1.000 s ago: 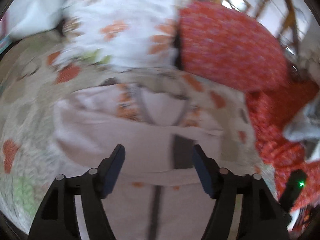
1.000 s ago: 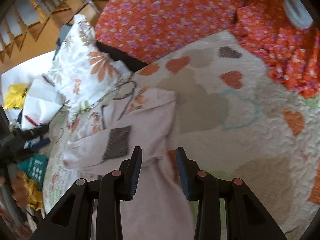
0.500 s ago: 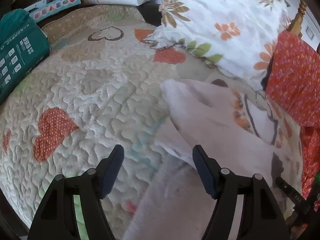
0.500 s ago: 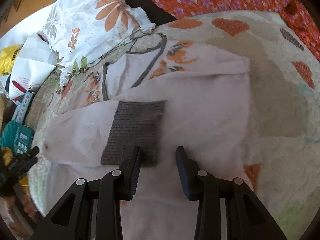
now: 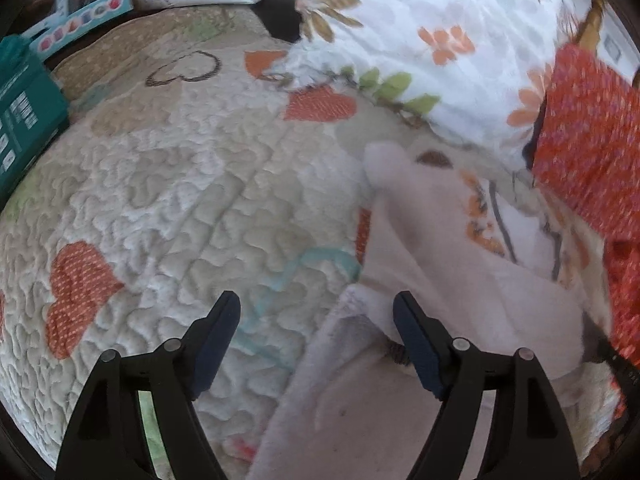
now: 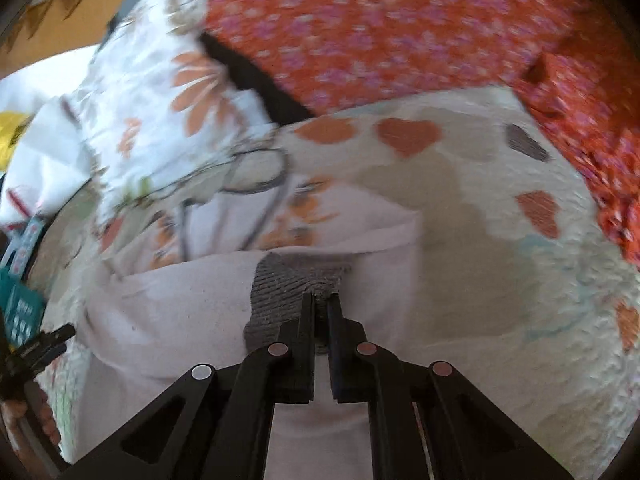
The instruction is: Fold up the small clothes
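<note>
A small pale pink top (image 6: 172, 312) lies spread on a heart-patterned quilt (image 5: 180, 200) on the bed, its neckline toward a floral pillow (image 6: 152, 92) and an orange-red flowered cushion (image 6: 380, 28) at the head, with one sleeve folded across the body so that its grey ribbed cuff (image 6: 292, 280) rests mid-chest. The right claw (image 6: 320, 300) is closed on that cuff, the knit bunched between its two black fingers, while the left claw (image 5: 316, 320) hangs over the garment's other edge with its jaws opening and nothing pinched, one finger over bare quilt and the other over pink cloth. The danger from here appears to lie in the narrow hold: the right claw seems to have only the cuff's edge, and a quick pull could slip the knit free or drag the whole light top across the quilt, undoing the sleeve fold. It cannot be told whether the fingers have also caught the layer beneath; if so, lifting would raise the body with the sleeve. The left claw, if it closes where it now hangs, may bite quilt along with cloth. A teal box (image 5: 24, 112) sits at the bed's edge, well apart from the garment.
</note>
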The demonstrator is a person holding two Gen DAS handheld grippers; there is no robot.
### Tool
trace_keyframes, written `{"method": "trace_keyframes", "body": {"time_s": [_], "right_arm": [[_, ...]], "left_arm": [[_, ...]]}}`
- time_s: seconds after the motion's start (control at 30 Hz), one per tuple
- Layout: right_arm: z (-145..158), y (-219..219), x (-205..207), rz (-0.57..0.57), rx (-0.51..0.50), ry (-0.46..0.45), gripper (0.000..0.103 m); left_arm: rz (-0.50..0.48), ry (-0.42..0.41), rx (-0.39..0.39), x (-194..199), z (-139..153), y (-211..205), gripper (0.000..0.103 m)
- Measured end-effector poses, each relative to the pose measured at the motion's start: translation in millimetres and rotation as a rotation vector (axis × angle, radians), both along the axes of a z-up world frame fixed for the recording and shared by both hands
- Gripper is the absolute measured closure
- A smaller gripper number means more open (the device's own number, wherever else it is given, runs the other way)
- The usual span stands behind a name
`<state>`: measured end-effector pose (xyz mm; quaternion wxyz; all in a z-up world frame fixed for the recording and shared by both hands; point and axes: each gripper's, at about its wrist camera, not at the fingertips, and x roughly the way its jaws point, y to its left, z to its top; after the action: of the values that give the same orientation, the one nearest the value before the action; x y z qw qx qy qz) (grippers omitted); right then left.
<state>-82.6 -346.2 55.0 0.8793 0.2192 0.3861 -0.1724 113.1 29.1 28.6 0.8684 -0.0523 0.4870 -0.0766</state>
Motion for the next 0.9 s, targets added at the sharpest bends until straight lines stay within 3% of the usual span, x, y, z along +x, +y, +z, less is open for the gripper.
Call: {"method": "trace_keyframes", "body": {"time_s": [0.03, 0.1, 0.13, 0.17, 0.23, 0.4, 0.47, 0.57, 0.63, 0.77, 0.9], "right_arm": [[-3, -7, -2, -0.004, 0.021, 0.007, 0.097], [-11, -14, -2, 0.000, 0.074, 0.018, 0.097], [-13, -16, -2, 0.000, 0.082, 0.023, 0.095], [-14, -16, -2, -0.002, 0.081, 0.031, 0.093], [-11, -19, -4, -0.026, 0.055, 0.040, 0.093], [1, -33, -19, -0.109, 0.041, 0.002, 0.093], [5, -34, -23, -0.121, 0.046, -0.038, 0.093], [7, -21, -19, -0.048, 0.068, -0.075, 0.093], [3, -6, -9, 0.021, 0.079, -0.067, 0.093], [-4, 20, 2, 0.089, -0.006, -0.015, 0.093], [-6, 53, 7, 0.196, -0.045, -0.010, 0.091]], "left_arm": [[-0.010, 0.011, 0.030, 1, -4, -6, 0.025], [-0.032, 0.058, 0.065, 4, -16, -18, 0.040], [-0.037, 0.087, 0.075, 4, -21, -20, 0.064], [-0.035, 0.116, 0.081, 3, -23, -21, 0.079], [-0.025, 0.106, 0.058, 0, -18, -18, 0.081], [0.019, -0.028, -0.039, -5, 16, -9, 0.080], [0.008, -0.042, -0.045, 0, 18, -13, 0.069], [-0.023, 0.023, -0.032, 13, -2, -27, 0.067], [-0.004, 0.105, 0.028, 19, -20, -28, 0.068], [0.000, 0.121, 0.032, 15, -20, -19, 0.071], [0.002, 0.187, -0.042, 11, -27, -4, 0.071]]}}
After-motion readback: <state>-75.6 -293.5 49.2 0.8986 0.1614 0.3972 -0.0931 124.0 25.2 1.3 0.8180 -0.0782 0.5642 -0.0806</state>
